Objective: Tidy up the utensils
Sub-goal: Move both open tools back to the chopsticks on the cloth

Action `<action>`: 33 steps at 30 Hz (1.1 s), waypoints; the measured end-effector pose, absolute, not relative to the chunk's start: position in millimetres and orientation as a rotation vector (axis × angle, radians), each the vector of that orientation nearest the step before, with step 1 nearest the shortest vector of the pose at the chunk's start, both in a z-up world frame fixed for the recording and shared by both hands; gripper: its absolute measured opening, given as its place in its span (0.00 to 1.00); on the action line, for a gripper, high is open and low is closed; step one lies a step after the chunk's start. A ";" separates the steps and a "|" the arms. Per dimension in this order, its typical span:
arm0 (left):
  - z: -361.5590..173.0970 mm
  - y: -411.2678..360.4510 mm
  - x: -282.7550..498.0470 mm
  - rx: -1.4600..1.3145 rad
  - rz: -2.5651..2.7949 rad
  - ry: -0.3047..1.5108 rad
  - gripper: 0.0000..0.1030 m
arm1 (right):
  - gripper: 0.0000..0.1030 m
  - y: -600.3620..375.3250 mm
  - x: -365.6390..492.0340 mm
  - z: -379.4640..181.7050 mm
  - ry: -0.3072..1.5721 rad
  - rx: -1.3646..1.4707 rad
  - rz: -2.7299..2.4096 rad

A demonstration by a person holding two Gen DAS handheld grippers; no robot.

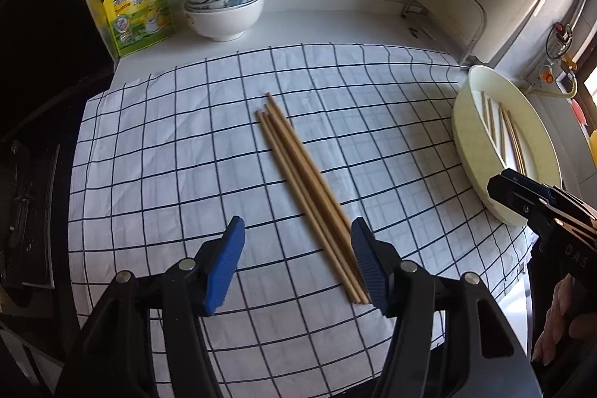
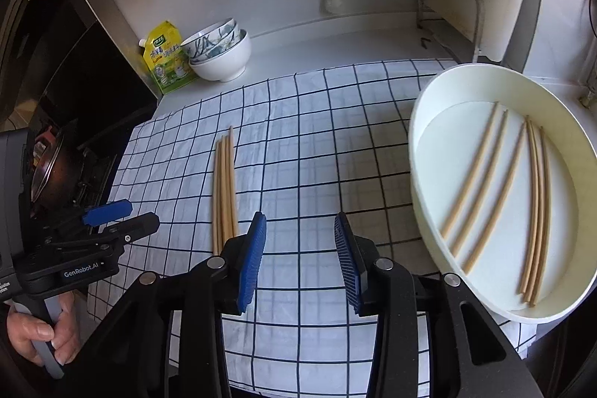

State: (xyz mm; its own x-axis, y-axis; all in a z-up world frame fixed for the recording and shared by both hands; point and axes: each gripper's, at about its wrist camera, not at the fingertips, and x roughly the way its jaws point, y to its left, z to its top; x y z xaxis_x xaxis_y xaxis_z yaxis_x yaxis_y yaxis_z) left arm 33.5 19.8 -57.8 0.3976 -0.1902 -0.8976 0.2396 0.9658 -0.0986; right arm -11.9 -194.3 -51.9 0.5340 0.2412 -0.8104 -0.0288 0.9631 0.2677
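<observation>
Left gripper (image 1: 297, 263) hangs w/ jaws wide apart, empty, just left of the near ends of the chopstick bundle (image 1: 306, 189), prob. lining up a pinch. Right gripper (image 2: 300, 263) also spread, empty, btwn the bundle and oval tray (image 2: 421, 181) at right. Tray's smooth, cream, shallow-walled; holds six slim wooden chopsticks (image 2: 485, 181) already. Checked cloth (image 1: 156, 152) is wrinkled, gives grip.
</observation>
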 end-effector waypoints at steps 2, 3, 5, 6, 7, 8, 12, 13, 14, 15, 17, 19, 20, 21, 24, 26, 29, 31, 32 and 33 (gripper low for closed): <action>-63.5 32.9 35.4 0.030 -0.238 1.138 0.58 | 0.38 -181.2 -7.2 -57.4 1.010 0.197 0.168; -66.7 39.7 36.7 0.015 -0.223 1.143 0.58 | 0.38 -176.4 -5.6 -58.8 1.011 0.184 0.172; -72.0 49.6 38.6 -0.004 -0.197 1.148 0.58 | 0.39 -165.8 -1.6 -62.6 1.012 0.160 0.190; -74.3 54.1 39.3 -0.011 -0.183 1.148 0.58 | 0.40 -160.8 1.5 -65.3 1.012 0.150 0.198; -77.1 58.6 40.1 -0.017 -0.172 1.148 0.60 | 0.40 -156.9 3.8 -67.9 1.013 0.143 0.204; -79.6 61.5 40.7 -0.020 -0.163 1.148 0.65 | 0.42 -152.8 7.0 -71.6 1.019 0.136 0.208; -92.9 67.6 42.6 -0.009 -0.140 1.154 0.67 | 0.44 -136.8 19.5 -87.9 1.053 0.110 0.227; -97.1 69.2 43.1 -0.016 -0.136 1.160 0.68 | 0.44 -133.1 21.7 -91.4 1.057 0.100 0.231; -100.3 70.8 43.5 -0.024 -0.134 1.165 0.69 | 0.44 -129.5 24.4 -95.6 1.065 0.090 0.235; -103.1 72.4 43.7 -0.031 -0.130 1.168 0.70 | 0.44 -126.1 28.0 -100.5 1.073 0.080 0.236; -107.1 75.2 43.8 -0.040 -0.122 1.167 0.74 | 0.44 -121.7 33.1 -107.2 1.082 0.069 0.241; -109.0 77.0 43.7 -0.039 -0.113 1.158 0.74 | 0.44 -116.6 38.5 -114.2 1.091 0.058 0.246; -110.0 77.9 44.2 -0.038 -0.110 1.155 0.74 | 0.44 -114.6 40.8 -117.8 1.096 0.051 0.248; -110.9 79.2 44.6 -0.038 -0.106 1.153 0.74 | 0.44 -112.0 43.8 -121.7 1.102 0.042 0.248; -113.4 82.0 45.4 -0.040 -0.094 1.149 0.74 | 0.44 -107.0 50.1 -130.8 1.110 0.015 0.246; -114.4 83.2 45.1 -0.048 -0.090 1.149 0.74 | 0.44 -105.4 52.9 -135.0 1.113 -0.002 0.235; -115.5 83.4 44.6 -0.068 -0.095 1.152 0.74 | 0.44 -103.1 55.9 -140.0 1.126 -0.013 0.239; -116.7 82.9 44.9 -0.075 -0.096 1.155 0.74 | 0.44 -101.5 55.8 -141.6 1.128 -0.027 0.242; -117.3 82.9 44.9 -0.080 -0.095 1.155 0.74 | 0.44 -100.7 55.9 -142.4 1.131 -0.035 0.242; -117.8 82.3 44.5 -0.085 -0.093 1.156 0.74 | 0.44 -99.8 55.7 -143.1 1.131 -0.039 0.244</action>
